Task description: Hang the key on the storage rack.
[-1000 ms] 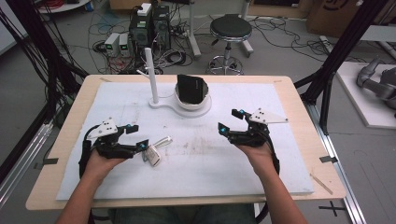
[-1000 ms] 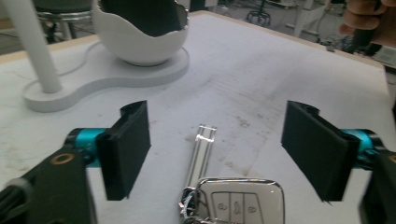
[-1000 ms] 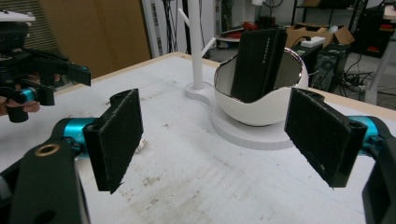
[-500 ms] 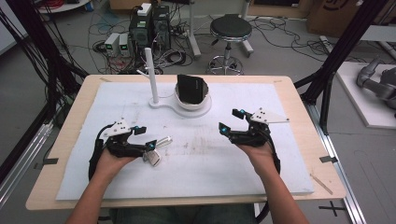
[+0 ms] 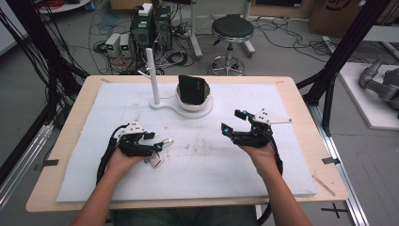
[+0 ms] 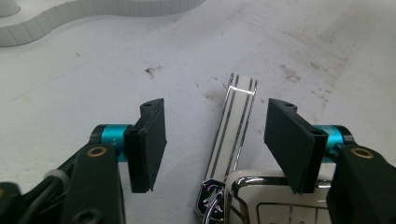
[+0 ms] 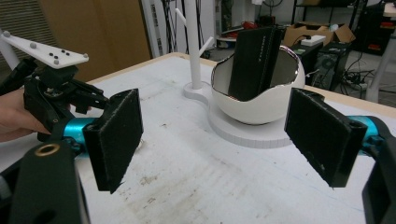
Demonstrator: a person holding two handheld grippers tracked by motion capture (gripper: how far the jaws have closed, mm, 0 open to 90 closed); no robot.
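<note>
**Both tongs open over the white mat, a bowl with a black case beyond**

Nearest the person, the left tongs (image 5: 157,147) sit low over the white mat (image 5: 202,174) on the worktop (image 5: 66,141), jaws spread wide and gripping nothing. In the left gripper view a chrome-edged white strip (image 6: 236,126) lies flat on the mat between the two black jaws (image 6: 219,140), touching neither; at its near end it meets a white, chrome-framed piece (image 6: 261,196) cut off by the bottom edge. From above, the same shiny object (image 5: 159,149) shows just under the jaw tips.

The right tongs (image 5: 234,121) are held at the mat's right side, well apart from the left, jaws also wide open and empty; a grey three-cornered plate (image 5: 270,117) rides on top.

Farther back, near the mat's middle, a white bowl (image 7: 261,105) stands on a flat white base (image 7: 243,130). A black flat case (image 7: 254,63) stands upright inside it, leaning against the rim and rising above it. On the same base, just beside the bowl, stands a thin white post (image 7: 191,51) with short side branches.

Scuff marks stain the mat between the tongs. Past the worktop's far edge the floor holds a round stool (image 5: 230,35), computer boxes (image 5: 150,23) and loose cables.
</note>
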